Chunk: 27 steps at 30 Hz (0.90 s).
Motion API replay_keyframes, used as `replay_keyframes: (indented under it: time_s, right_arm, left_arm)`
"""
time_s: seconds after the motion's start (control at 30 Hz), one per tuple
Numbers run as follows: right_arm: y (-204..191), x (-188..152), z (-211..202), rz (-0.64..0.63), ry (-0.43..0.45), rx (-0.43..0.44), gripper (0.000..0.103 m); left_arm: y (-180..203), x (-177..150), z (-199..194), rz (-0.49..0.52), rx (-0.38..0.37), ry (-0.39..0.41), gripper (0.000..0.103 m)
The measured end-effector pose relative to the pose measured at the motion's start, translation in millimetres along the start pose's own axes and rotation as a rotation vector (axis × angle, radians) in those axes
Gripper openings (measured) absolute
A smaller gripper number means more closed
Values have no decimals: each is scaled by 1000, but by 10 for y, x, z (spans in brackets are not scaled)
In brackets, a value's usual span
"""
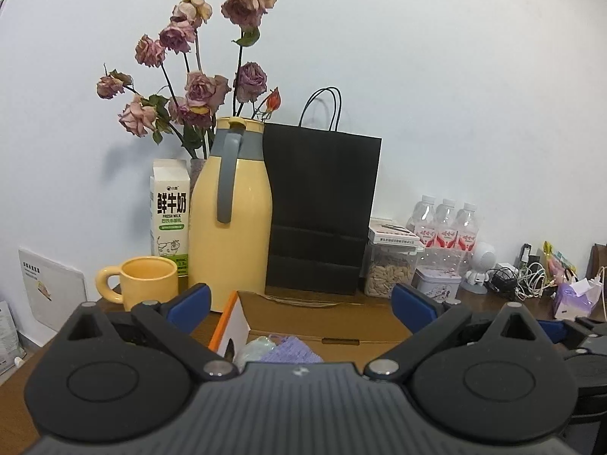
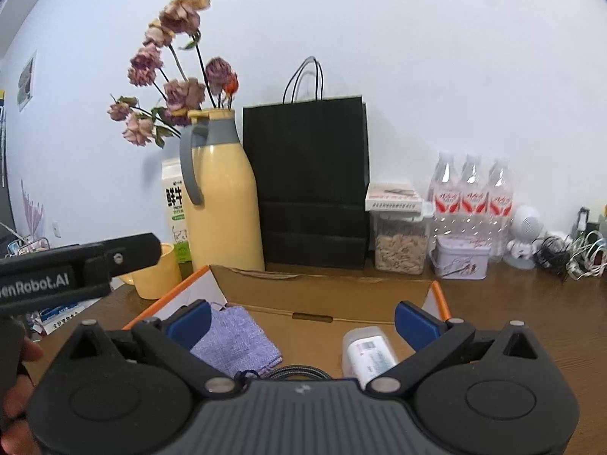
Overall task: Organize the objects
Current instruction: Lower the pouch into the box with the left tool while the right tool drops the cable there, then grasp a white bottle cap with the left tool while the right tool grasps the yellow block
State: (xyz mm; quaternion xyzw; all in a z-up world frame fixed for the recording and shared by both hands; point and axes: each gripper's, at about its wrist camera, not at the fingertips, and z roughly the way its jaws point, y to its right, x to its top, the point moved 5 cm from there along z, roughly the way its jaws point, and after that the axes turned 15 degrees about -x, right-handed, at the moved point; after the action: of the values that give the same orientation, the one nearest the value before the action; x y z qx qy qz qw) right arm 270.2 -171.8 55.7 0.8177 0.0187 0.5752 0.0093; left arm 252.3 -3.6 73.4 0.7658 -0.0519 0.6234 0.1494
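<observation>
**Both claws poised over the open box, nothing gripped**

Left claw (image 1: 299, 303) spread wide, empty, held above the near-left part of the cardboard box (image 1: 322, 316). Right claw (image 2: 301, 320) also spread, empty, over the middle of the same box. Neither touches anything.

Inside the box, from the right wrist view: a purple knitted cloth (image 2: 237, 337) lies flat at the left, a white plastic case (image 2: 368, 352) with a label lies on its side at the right, and a braided cable (image 2: 299, 371) runs along the near edge. Cloth and case are well apart. Likely these are the sorted items, laid flat so they do not shift.

Behind the box, along the wall on the table (image 2: 512, 303): yellow mug (image 1: 150, 280), milk carton (image 1: 170, 208), yellow flask (image 1: 231, 212) with dried roses (image 1: 197, 87) behind it, black paper bag (image 1: 322, 208), a jar of seeds (image 1: 387, 269), a small tin (image 1: 436, 280), water bottles (image 1: 447, 223). Tall things stand at the back, probably to keep the front reachable.

Judgement: box partly filled; next pick unclear.
</observation>
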Motion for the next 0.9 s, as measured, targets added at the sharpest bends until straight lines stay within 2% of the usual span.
replay_keyframes:
  time_s: [0.17, 0.33, 0.63, 0.9]
  right_arm:
    - [181, -81, -363, -4, 18, -11, 103]
    - [336, -305, -661, -13, 0, -23, 103]
    - [472, -900, -1064, -23, -93, -21, 103]
    - [400, -1396, -1165, -56, -212, 12, 103]
  left_arm:
    - [60, -13, -291, 25, -8, -20, 103]
    - [65, -154, -582, 34, -11, -59, 103]
    - [-5, -658, -1028, 38, 6, -172, 103]
    - [-162, -1181, -1265, -37, 23, -278, 103]
